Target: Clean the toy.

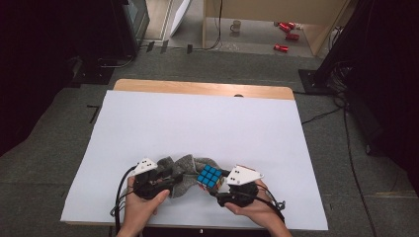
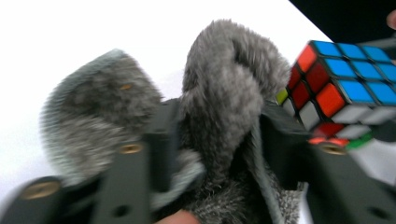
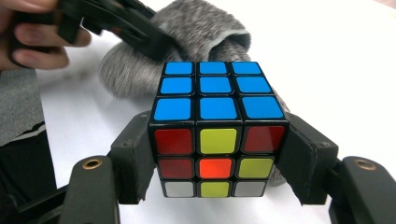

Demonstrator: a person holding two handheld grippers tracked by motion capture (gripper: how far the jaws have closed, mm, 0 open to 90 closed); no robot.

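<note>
A Rubik's cube [image 3: 217,126], blue face up and a red and yellow face toward the camera, sits between the pads of my right gripper [image 3: 217,158], which is shut on its two sides. In the high view the cube [image 1: 210,177] is near the table's front edge, beside a grey furry cloth [image 1: 185,165]. My left gripper [image 2: 217,135] stands open around an upright fold of that cloth [image 2: 224,79], with the cube [image 2: 336,88] close on its right. The left gripper [image 3: 116,23], in a hand, shows behind the cube over the cloth [image 3: 196,28].
A white sheet [image 1: 197,123] covers the wooden table [image 1: 197,88]; both hands work at its front edge. A mug [image 1: 235,25] and red items [image 1: 286,34] lie on the floor beyond. Dark stands flank the table.
</note>
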